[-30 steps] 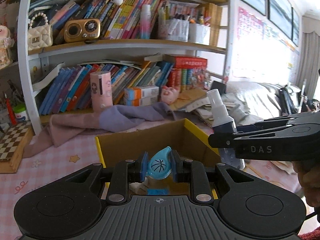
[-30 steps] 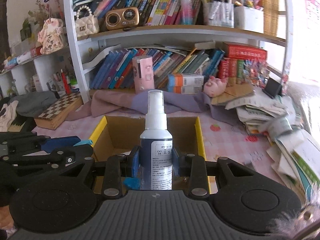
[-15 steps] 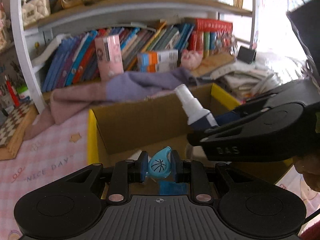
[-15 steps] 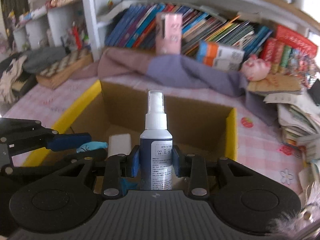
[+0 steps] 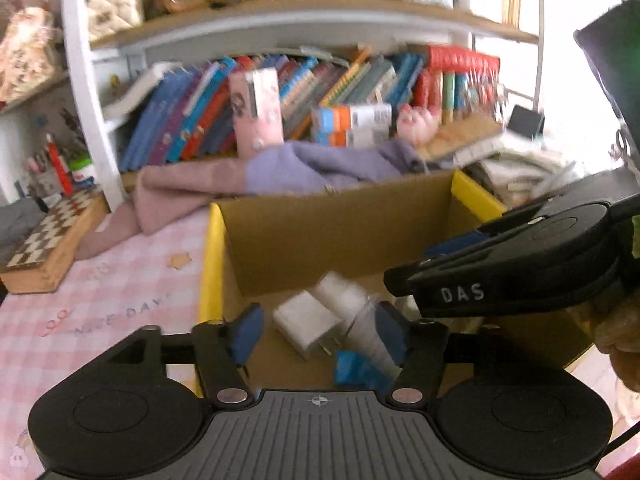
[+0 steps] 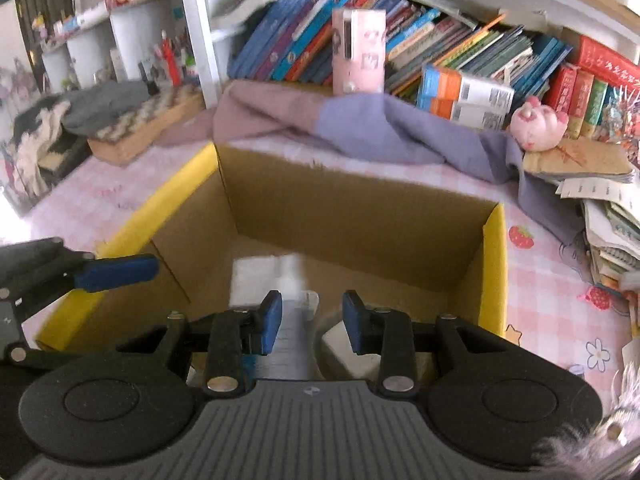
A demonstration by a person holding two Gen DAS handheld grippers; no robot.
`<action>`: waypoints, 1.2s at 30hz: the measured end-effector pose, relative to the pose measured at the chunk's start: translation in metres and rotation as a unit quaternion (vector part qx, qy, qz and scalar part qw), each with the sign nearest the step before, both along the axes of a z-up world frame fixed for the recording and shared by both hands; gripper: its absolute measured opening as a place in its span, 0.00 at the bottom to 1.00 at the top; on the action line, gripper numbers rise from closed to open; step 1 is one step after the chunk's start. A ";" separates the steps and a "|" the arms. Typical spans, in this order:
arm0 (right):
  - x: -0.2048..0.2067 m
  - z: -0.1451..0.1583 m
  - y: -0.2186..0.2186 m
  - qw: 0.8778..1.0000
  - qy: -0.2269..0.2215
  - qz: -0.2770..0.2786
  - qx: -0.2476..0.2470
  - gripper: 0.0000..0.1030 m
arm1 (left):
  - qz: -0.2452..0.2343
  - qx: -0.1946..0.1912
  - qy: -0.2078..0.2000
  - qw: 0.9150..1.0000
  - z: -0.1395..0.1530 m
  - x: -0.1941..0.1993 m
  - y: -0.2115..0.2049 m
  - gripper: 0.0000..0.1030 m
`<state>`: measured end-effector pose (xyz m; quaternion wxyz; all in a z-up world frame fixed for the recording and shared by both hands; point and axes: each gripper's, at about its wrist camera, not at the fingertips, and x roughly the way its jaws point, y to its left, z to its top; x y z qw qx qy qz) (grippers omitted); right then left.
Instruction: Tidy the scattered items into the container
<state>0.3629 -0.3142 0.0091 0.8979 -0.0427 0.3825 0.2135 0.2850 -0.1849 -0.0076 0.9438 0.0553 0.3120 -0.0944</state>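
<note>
A cardboard box with yellow rims (image 5: 280, 236) (image 6: 352, 216) stands on the pink checked cloth. My left gripper (image 5: 318, 334) is open over the box's near left side. A white charger plug (image 5: 306, 322) and a blue item (image 5: 356, 368) lie on the box floor below it. My right gripper (image 6: 308, 322) is open over the box; the spray bottle (image 6: 292, 320) is blurred between and below its jaws, free of the pads, and shows in the left wrist view (image 5: 356, 312). The right gripper also shows from the side (image 5: 520, 264). The small blue basketball item is out of sight.
A purple and pink cloth (image 6: 360, 128) lies behind the box below a bookshelf (image 5: 320, 92). A chessboard box (image 5: 44, 248) sits left. Stacked papers (image 6: 612, 216) lie right. White items (image 6: 256, 280) rest in the box.
Both grippers have opened. The left let go of the small blue basketball item and the right let go of the spray bottle, which drops into the box. Both grippers moved lower over it.
</note>
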 end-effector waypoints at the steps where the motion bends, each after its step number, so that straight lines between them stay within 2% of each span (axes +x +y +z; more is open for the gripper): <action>1: -0.003 0.004 -0.002 1.000 -0.006 -0.004 0.006 0.33 | 0.003 -0.006 -0.007 1.000 0.004 -0.004 0.002 0.64; 10: -0.052 0.035 -0.008 0.996 -0.051 -0.044 0.050 0.35 | 0.046 -0.024 -0.048 0.997 0.037 -0.051 0.033 0.72; 14: -0.084 0.043 -0.005 0.994 -0.077 -0.058 0.054 0.38 | 0.077 -0.043 -0.068 0.994 0.048 -0.075 0.054 0.80; 17: -0.107 0.044 -0.001 0.992 -0.096 -0.072 0.048 0.39 | 0.089 -0.047 -0.076 0.992 0.049 -0.092 0.065 0.80; 28: -0.179 0.033 0.034 0.990 -0.107 -0.090 0.018 0.47 | 0.082 -0.034 -0.063 0.994 0.041 -0.148 0.097 0.83; 36: -0.236 0.021 0.047 0.988 -0.086 -0.125 0.009 0.54 | 0.084 -0.024 -0.044 0.995 0.031 -0.192 0.118 0.87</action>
